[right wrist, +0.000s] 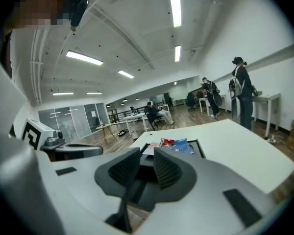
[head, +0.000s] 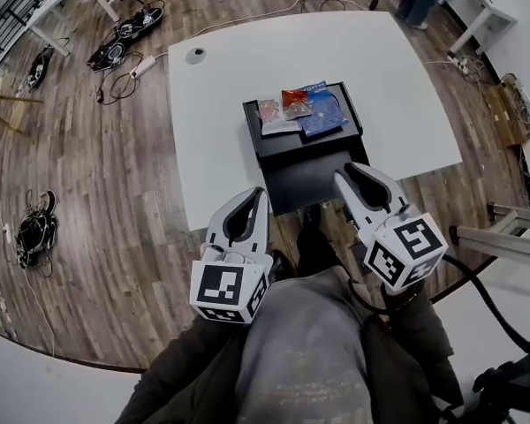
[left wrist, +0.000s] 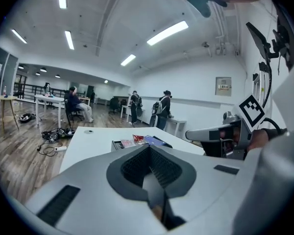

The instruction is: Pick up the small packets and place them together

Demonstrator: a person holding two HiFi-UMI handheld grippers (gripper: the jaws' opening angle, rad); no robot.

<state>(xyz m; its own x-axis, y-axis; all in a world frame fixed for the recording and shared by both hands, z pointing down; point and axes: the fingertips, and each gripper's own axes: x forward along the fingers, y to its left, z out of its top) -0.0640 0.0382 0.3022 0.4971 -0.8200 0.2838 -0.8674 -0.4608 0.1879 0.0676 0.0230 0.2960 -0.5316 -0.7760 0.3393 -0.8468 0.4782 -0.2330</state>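
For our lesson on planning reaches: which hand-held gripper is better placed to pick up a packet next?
Probably the right hand-held gripper: its jaws stand apart, empty, and its tips lie nearer the packets. The left hand-held gripper is shut.

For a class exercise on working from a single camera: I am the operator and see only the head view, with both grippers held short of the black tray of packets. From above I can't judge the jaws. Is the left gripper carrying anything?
Observer: No. The left gripper view shows the left gripper with its jaws together and nothing between them.
Operator: And the right one, is it ready to take a packet?
Observer: The right gripper view shows the right gripper with its jaws apart and the gap between them empty.
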